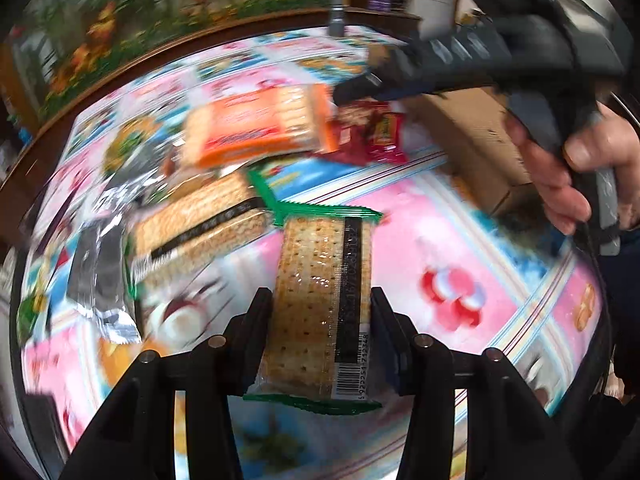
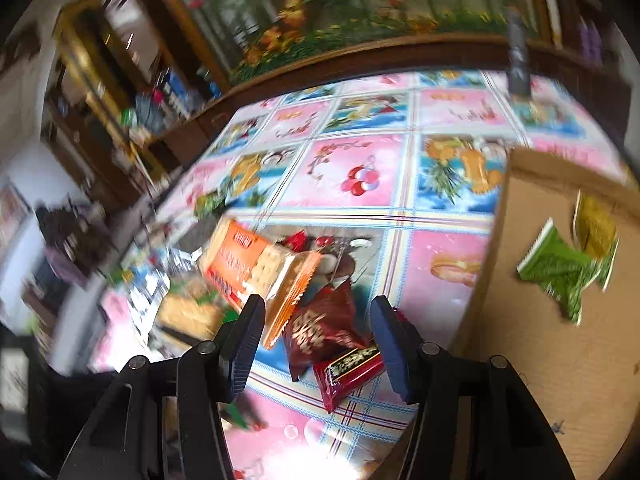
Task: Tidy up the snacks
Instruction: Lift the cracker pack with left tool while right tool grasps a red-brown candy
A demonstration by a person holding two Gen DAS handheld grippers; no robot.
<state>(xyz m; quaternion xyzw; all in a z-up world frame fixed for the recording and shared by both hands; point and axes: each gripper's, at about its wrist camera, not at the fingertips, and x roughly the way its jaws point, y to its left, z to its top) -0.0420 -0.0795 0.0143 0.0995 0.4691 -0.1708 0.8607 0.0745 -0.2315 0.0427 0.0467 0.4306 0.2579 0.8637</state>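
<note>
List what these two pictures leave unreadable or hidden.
- Orange cracker pack: its print is smeared by motion blur in both views.
- Silver wrappers, left wrist view: too blurred to tell what they are.
- Cardboard box, right wrist view: cut off by the frame's edge; only a green packet and a yellow one show inside.
- Cracker pack held in the left tongs: brand side faces away.
</note>
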